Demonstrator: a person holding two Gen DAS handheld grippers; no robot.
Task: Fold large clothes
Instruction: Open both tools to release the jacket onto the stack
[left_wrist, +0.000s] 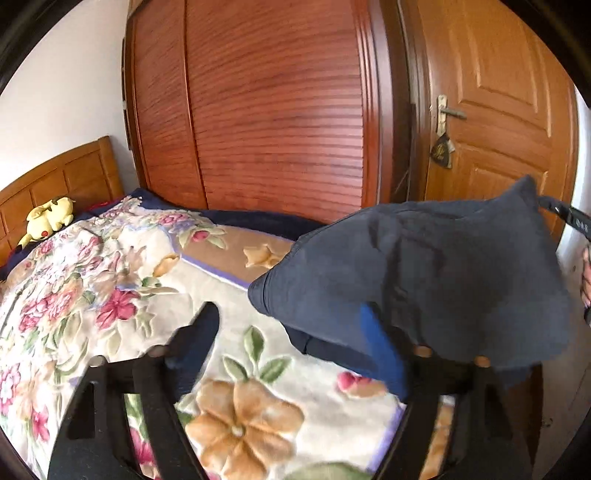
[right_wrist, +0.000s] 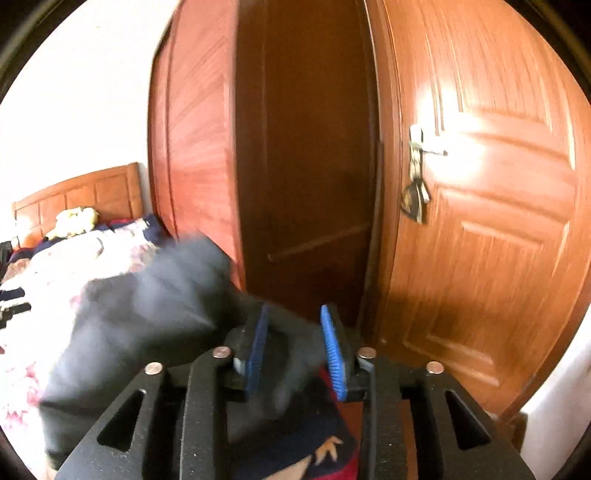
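My left gripper (left_wrist: 291, 332) is wide open. Nothing is between its fingers. The dark blue cloth (left_wrist: 424, 280) lies over the tip of one finger (left_wrist: 380, 350), but the gripper is not pinching it. Most of the cloth hangs in the air over the near corner of the bed (left_wrist: 147, 266). A lower bit seems to rest on the blanket.

My right gripper (right_wrist: 293, 332) is partly open. A fold of the cloth (right_wrist: 147, 306) sits between its blue pads (right_wrist: 334, 347). The pads stand apart, and I see gaps beside the fold, so I think they are not squeezing it. That view is blurry, so I am not fully sure.

Here is what could go wrong. I think no gripper holds the cloth tight now. It could drop in a messy heap, and then the fold would be crooked. It hangs close to the bed's edge, so part of it could slide off to the floor by the door (left_wrist: 498, 110). It could also catch on my left finger and get dragged when I pull away. That would pull the fold open.

The blanket looks soft and fluffy. The cloth may stick to it and bunch up when I smooth it.

I should move off slowly and check where the cloth lies.
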